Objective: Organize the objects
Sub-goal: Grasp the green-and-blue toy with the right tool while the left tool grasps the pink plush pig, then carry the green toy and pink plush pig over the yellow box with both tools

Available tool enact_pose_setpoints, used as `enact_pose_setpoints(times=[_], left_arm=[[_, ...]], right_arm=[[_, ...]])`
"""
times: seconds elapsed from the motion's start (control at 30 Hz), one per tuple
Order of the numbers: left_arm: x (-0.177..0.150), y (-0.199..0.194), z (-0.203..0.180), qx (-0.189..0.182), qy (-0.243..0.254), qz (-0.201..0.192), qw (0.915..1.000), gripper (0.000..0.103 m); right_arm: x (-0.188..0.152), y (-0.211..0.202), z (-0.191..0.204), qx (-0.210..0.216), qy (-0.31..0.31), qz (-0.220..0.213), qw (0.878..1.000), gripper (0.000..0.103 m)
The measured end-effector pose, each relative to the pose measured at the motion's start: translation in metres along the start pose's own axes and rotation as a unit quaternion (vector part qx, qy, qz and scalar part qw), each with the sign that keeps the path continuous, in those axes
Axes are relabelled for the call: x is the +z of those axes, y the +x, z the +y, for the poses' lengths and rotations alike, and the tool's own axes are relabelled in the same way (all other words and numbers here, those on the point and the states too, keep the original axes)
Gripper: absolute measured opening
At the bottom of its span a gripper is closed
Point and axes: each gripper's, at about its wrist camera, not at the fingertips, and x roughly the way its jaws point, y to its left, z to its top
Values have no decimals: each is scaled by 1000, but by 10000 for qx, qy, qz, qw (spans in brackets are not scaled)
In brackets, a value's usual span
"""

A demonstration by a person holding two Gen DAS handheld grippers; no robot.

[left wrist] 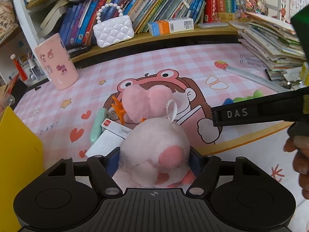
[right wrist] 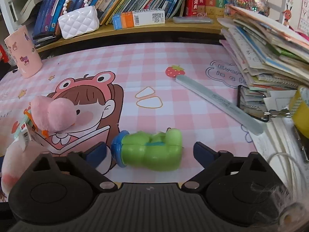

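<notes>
Your left gripper's jaws pinch the pink plush toy; your right gripper's jaws straddle the green toy, untouching, on the pink-checked worktop below the bookshelf.

A pink-and-white checked tabletop mat carries a pale pink plush toy and a green plastic toy with blue cap.

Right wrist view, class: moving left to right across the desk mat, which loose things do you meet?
Pink plush toy → green plastic toy → pale ruler → yellow tape roll.
</notes>
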Motion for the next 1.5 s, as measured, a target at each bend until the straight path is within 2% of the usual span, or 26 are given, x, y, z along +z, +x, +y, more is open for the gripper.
enact_pose_setpoints(times=[0.07,0.27,0.47,0.67,0.93,1.5], left_arm=[[0,-7,2,-68,-108,-56,9999,70],[6,-38,9,-330,-453,-355,9978,69],[8,-72,22,-582,-795,-656,9930,69],[-14,-99,43,-705,-1209,-695,9877,69],[-51,-128,76,-695,-1608,-698,9821,69],[-131,-174,152,-387,-2008,-604,9770,70]], right_arm=[[0,2,-1,54,23,65,10000,77],[-1,-7,-3,115,132,36,9998,73],[-7,-51,-4,326,311,-236,9987,73],[-28,-96,6,545,233,-330,9977,73],[-67,-143,43,781,-197,-309,9963,73],[-129,-189,149,829,-851,-234,9926,74]])
